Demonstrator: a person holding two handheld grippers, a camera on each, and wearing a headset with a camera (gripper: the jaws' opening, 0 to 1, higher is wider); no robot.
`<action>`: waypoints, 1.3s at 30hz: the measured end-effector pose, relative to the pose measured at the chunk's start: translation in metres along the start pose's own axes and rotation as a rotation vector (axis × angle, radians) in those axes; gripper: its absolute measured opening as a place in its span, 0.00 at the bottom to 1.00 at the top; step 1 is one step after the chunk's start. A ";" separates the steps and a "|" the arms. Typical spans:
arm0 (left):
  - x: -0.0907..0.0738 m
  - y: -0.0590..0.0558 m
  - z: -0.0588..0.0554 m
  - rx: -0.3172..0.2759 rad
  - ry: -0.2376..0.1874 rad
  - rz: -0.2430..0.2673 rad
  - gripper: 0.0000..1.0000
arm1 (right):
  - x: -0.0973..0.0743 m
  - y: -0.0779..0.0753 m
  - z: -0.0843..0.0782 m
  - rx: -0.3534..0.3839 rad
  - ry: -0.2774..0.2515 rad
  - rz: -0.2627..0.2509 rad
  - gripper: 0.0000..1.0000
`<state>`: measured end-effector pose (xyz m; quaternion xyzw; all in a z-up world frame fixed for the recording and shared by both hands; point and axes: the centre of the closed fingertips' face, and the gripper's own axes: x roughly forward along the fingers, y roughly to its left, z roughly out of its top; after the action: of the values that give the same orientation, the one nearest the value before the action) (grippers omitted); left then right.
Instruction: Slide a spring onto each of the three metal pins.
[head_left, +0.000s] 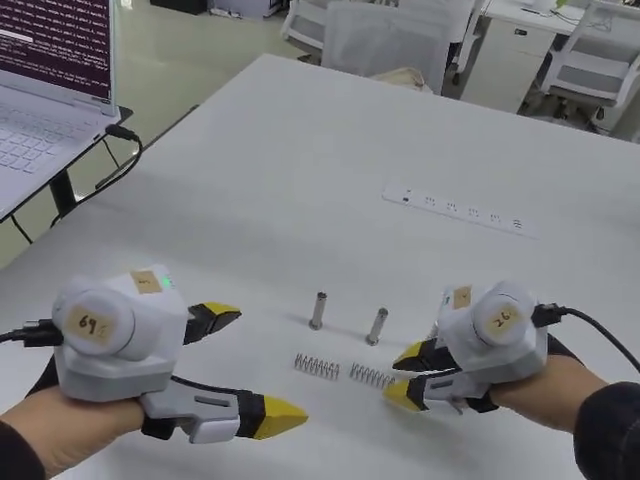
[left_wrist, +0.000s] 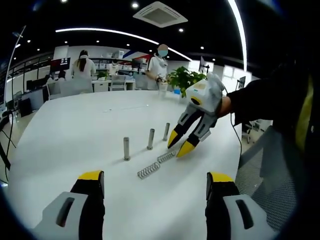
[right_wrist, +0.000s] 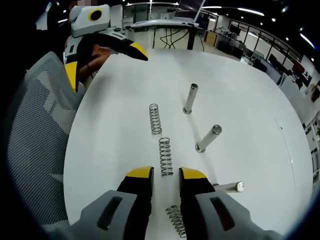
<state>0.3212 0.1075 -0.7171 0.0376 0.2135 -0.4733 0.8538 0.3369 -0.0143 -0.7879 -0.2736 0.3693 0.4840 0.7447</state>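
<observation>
White surface (head_left: 300, 150), three bare metal pins (left_wrist: 150, 139) standing upright in a row, three springs (right_wrist: 155, 118) lying flat beside them, right gripper (right_wrist: 165, 172) fingers slightly parted at the middle spring's end, gripping nothing, left gripper (head_left: 262, 365) fingers spread wide, well apart from the parts.

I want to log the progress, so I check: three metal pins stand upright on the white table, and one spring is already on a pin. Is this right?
Not quite. The three metal pins do stand upright on the white table, but no spring is on a pin. The right gripper view shows all three springs lying flat on the table beside the pins.
</observation>
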 end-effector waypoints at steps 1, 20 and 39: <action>0.000 0.000 0.000 -0.001 0.001 0.000 0.81 | 0.001 0.001 0.000 -0.004 0.002 0.001 0.18; 0.001 -0.001 0.000 -0.013 0.003 -0.005 0.78 | 0.006 0.000 -0.005 -0.044 0.025 0.002 0.11; 0.003 -0.009 0.004 0.007 0.003 -0.029 0.74 | -0.008 0.003 -0.001 -0.056 0.019 -0.016 0.08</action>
<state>0.3163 0.0996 -0.7137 0.0381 0.2135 -0.4865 0.8463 0.3318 -0.0178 -0.7818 -0.3018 0.3604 0.4857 0.7370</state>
